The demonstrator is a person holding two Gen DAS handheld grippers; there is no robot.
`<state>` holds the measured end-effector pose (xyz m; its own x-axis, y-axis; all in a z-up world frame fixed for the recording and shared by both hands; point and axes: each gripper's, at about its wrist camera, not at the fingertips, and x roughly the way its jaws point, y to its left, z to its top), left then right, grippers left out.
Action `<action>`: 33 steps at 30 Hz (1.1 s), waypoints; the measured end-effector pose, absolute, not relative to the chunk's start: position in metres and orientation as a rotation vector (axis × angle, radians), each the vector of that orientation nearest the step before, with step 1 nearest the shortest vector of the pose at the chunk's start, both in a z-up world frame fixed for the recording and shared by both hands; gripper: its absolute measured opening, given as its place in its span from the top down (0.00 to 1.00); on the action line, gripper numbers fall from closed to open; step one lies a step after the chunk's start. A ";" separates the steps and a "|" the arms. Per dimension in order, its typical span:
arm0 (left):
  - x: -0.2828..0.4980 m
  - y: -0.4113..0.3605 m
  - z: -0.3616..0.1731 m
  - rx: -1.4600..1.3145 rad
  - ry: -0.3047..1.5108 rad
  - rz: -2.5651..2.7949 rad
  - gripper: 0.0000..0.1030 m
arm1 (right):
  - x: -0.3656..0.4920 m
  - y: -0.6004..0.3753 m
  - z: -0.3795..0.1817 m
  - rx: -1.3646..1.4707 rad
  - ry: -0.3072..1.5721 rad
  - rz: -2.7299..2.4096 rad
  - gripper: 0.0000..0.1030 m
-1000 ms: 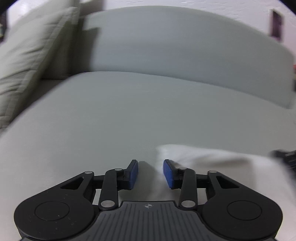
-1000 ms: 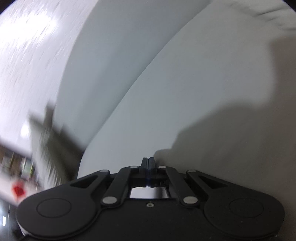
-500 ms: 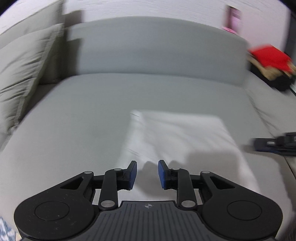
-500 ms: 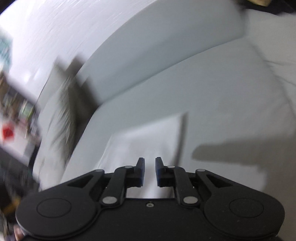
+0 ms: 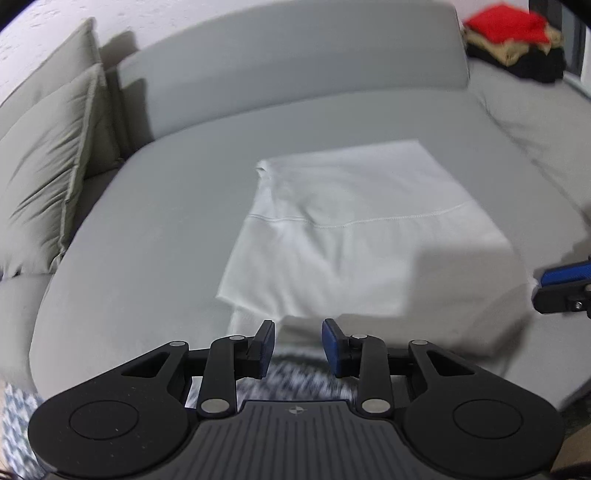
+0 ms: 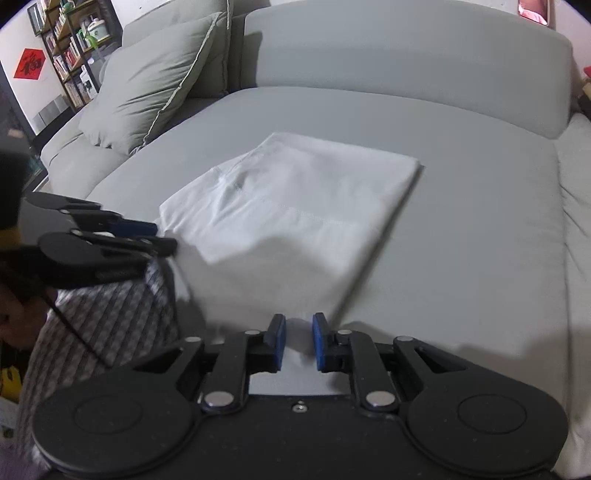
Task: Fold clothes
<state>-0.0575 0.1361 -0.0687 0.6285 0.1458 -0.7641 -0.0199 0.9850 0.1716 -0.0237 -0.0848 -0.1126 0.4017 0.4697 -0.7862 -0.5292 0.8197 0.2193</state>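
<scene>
A white garment [image 5: 354,229] lies folded flat as a rectangle on the grey sofa seat [image 5: 155,229], with a stitched seam running across it. My left gripper [image 5: 298,341] hangs just off the cloth's near edge. Its jaws are opening and hold nothing. In the right wrist view the same garment [image 6: 295,206] spreads ahead of my right gripper [image 6: 298,338]. The right jaws are opening too; white cloth shows through the gap below them, and the pads do not press on it. The left gripper [image 6: 162,236] appears at the garment's left corner, and the right gripper [image 5: 565,284] shows at the right edge of the left wrist view.
Grey-green cushions [image 6: 155,81] lean at the sofa's left end. A pile of red, tan and black clothes [image 5: 509,33] sits on the far right. The backrest [image 6: 406,55] runs behind the seat. Patterned fabric [image 6: 110,314] lies below the seat's front edge, and bookshelves [image 6: 74,48] stand at far left.
Both grippers have drawn back and up from the seat, bringing the whole folded garment into view. The right jaws went from shut to parted, and the left jaws stand wider.
</scene>
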 end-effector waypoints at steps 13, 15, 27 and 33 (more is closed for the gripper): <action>-0.038 0.083 -0.098 0.160 0.895 -0.029 0.76 | 0.004 -0.056 -0.132 -0.043 0.965 0.560 0.84; -0.043 0.081 -0.094 0.194 0.892 -0.042 0.78 | -0.002 -0.061 -0.131 -0.050 0.962 0.573 0.84; -0.042 0.176 -0.058 -0.021 0.734 0.230 0.37 | 0.033 -0.131 -0.121 0.416 0.988 0.528 0.50; -0.014 0.213 -0.065 -0.178 0.752 0.271 0.37 | 0.051 -0.151 -0.152 0.664 1.063 0.464 0.49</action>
<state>-0.0144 0.2131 -0.0650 0.6978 0.1780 -0.6939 -0.3049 0.9503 -0.0628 0.0514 -0.1511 -0.1516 0.4219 0.6410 -0.6412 -0.0343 0.7180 0.6952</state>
